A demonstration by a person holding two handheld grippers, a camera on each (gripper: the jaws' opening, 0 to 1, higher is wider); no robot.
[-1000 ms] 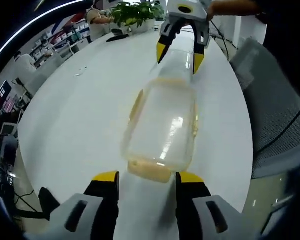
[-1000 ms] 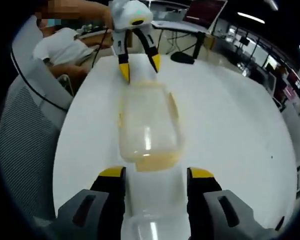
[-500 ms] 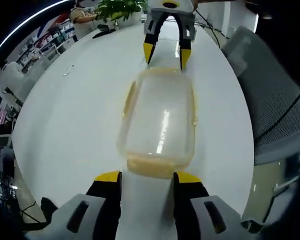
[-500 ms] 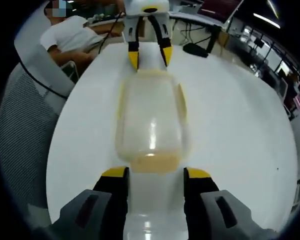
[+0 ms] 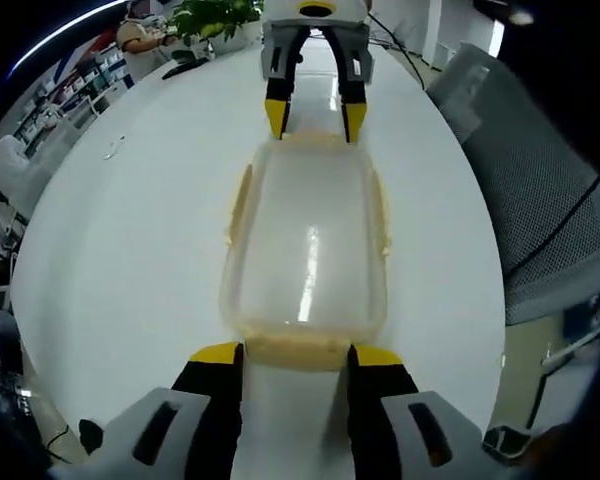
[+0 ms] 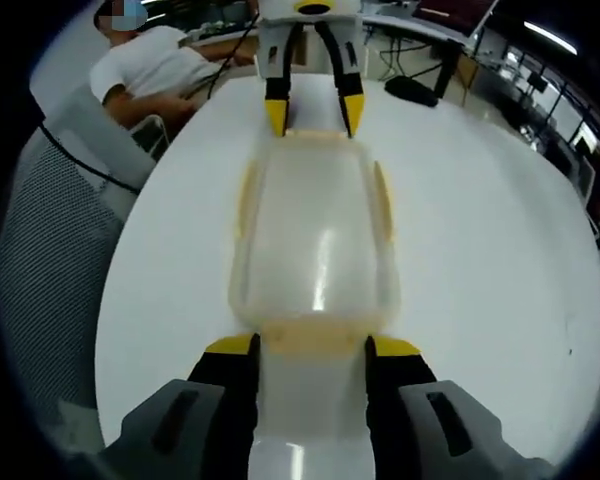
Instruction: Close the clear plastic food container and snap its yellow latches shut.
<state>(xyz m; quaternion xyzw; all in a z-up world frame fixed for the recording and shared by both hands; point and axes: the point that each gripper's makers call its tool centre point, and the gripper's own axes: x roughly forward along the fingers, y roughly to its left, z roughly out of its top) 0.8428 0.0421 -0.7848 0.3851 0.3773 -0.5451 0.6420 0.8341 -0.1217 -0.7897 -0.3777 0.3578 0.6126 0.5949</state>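
The clear plastic food container lies on the white tabletop with its lid on, its long axis running straight from one hand-held gripper to the other. In the left gripper view, the left hand-held gripper rises at the near edge, its yellow-tipped jaws spread apart on either side of the container's near short end, where a yellow latch sits between them; whether the tips touch the latch is hard to tell. At the far short end the right hand-held gripper points back toward the camera, jaws likewise apart and straddling that end. Yellow latches also show along both long sides of the container, lying close against the wall. In the right gripper view the same layout appears mirrored: the right hand-held gripper brackets the near end of the container, and the left hand-held gripper stands at the far end. A grey mesh chair stands right of the tabletop, and a potted plant sits at the tabletop's far edge. A person in a white shirt sits at the far left in the right gripper view.
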